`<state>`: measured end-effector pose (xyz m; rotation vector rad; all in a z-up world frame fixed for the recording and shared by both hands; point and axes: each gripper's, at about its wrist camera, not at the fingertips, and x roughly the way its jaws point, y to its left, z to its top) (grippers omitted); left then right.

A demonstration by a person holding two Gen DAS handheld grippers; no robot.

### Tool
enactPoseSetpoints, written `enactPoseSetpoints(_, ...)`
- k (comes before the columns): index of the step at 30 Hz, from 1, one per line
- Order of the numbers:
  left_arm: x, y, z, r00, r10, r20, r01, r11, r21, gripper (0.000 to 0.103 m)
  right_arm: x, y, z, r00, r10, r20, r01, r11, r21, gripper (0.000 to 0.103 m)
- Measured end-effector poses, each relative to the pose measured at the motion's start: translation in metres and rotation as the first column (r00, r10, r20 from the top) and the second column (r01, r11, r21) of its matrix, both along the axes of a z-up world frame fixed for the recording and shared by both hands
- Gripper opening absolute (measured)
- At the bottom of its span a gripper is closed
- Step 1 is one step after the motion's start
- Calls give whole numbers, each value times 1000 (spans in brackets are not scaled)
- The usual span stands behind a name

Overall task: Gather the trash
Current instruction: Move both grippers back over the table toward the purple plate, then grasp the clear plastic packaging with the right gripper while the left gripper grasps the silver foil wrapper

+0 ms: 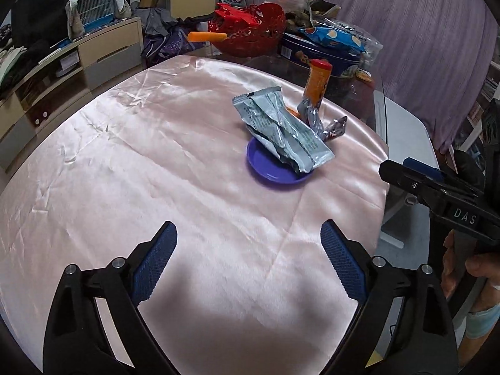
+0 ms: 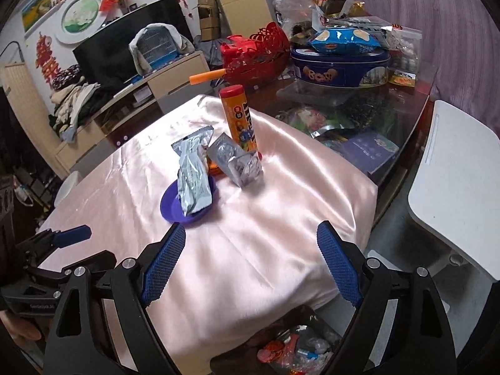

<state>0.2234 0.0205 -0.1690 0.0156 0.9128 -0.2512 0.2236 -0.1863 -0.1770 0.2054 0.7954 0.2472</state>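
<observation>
A crumpled silver wrapper (image 1: 282,131) lies across a purple plate (image 1: 268,170) on the pink satin cloth; both also show in the right wrist view, wrapper (image 2: 192,176) on plate (image 2: 175,207). A smaller silver wrapper (image 2: 237,162) stands beside an orange candy tube with a red cap (image 2: 239,117); the tube also shows in the left wrist view (image 1: 315,86). My left gripper (image 1: 248,243) is open and empty, well short of the plate. My right gripper (image 2: 251,243) is open and empty, near the table's right corner, just in front of the plate.
A red basket (image 2: 259,56), a blue cookie tin (image 2: 340,65) and snack bags crowd the table's far end. A white chair (image 2: 456,193) stands to the right. A bin with trash (image 2: 297,347) sits below the table edge. A TV cabinet (image 1: 62,72) is at the left.
</observation>
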Motion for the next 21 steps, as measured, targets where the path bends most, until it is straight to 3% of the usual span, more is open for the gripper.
enactPoseSetpoints(5,34,-1,-1,1000,-3,6,3,1000,-9,78,33,8,-1,1000,7,6,-7,1000,-4,78)
enactPoseSetpoints(7,45,-4,0,1000,-9,12,9,1000,-8,78,46,11,-2,1000,8,5,-8,1000,-7,68)
enactPoseSetpoints(11,61,-6,1,1000,-16,16,16,1000,-5,78,67,18,-8,1000,26,-13,-25,999,24,61)
enactPoseSetpoints(14,70,-8,-1,1000,-23,14,23,1000,-1,78,80,24,-11,999,40,-23,-40,999,35,50)
enactPoseSetpoints(16,75,-9,-3,1000,-26,9,26,1000,-2,78,86,27,-15,999,38,-34,-38,999,11,31)
enactPoseSetpoints(21,87,-16,-10,999,-39,-5,39,999,-25,78,88,21,-18,998,56,-28,-56,998,10,31)
